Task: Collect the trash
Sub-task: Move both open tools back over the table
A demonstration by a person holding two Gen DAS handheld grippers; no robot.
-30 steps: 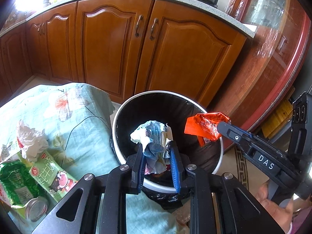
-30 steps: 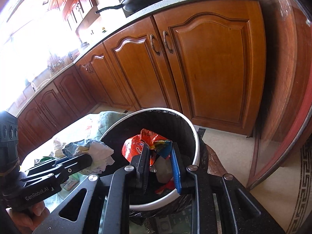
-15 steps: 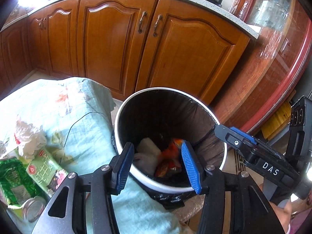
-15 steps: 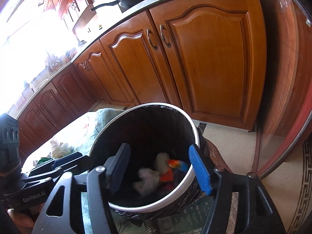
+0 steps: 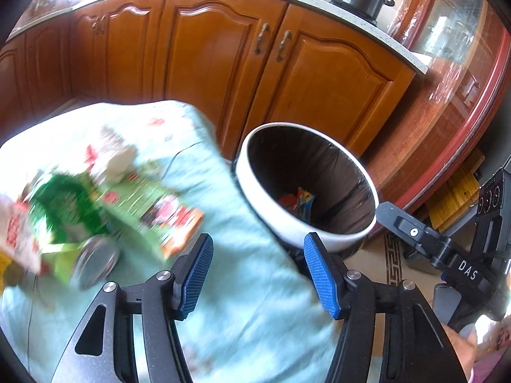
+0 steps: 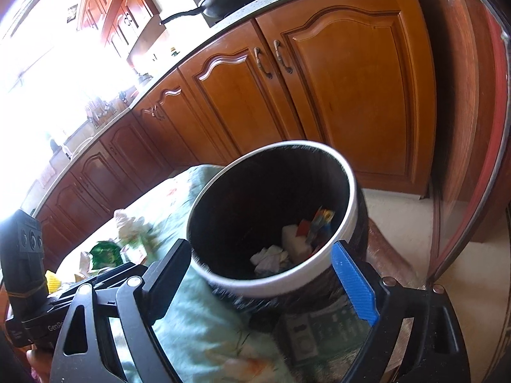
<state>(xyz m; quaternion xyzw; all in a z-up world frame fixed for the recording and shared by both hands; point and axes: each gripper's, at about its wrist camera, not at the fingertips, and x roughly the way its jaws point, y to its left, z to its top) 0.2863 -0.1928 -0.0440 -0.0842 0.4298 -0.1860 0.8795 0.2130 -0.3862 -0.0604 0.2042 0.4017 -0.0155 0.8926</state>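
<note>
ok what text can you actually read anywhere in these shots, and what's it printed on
"DAS": white letters on the black body of the right gripper, seen from the left wrist view.
"GenRo", cut off by a jaw in front: on the body of the left gripper, seen from the right wrist view.
Green snack packets on the cloth: printing too blurred to read.
Dark box below the trash bin: markings too small to read.

Strong daylight floods in from the window (image 6: pixel 48 73) at upper left of the right wrist view, bleaching that area to plain white glare. The wooden cabinet doors (image 5: pixel 223 57) are evenly lit and sharp. Motion blur smears the green packets (image 5: pixel 95 214) on the cloth (image 5: pixel 249 303). Fisheye bending curves all straight lines, and the corners go black.
</note>
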